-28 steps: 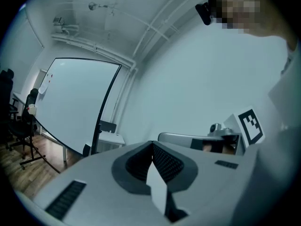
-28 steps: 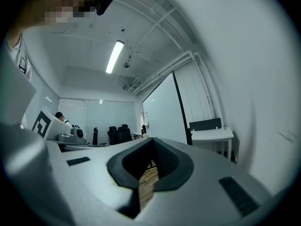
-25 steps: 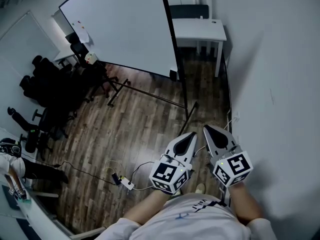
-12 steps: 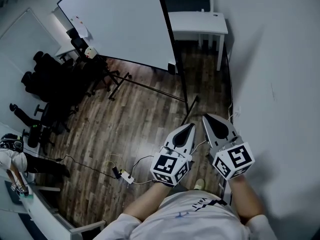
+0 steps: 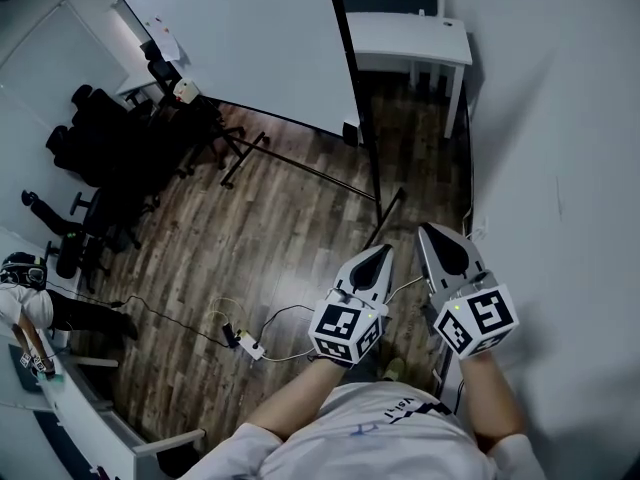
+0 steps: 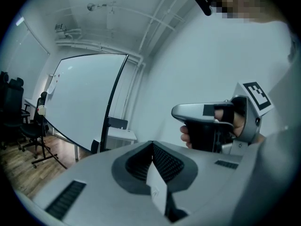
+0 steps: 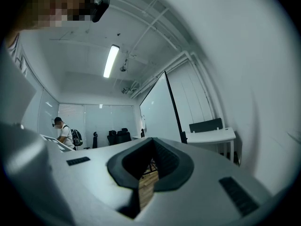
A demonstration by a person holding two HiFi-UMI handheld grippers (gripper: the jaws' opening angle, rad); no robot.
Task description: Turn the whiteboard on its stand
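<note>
The left gripper and right gripper are both pinched shut on nothing, with the whiteboard well ahead and to their left, so I reckon walk closer, open 1, and grip its black edge post before turning it slowly.

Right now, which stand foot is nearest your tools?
The foot just ahead of the left tool; the other foot lies far off by the chairs.

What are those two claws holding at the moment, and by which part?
Nothing. The left claw and the right claw are both shut and empty, well short of the whiteboard on its stand.
</note>
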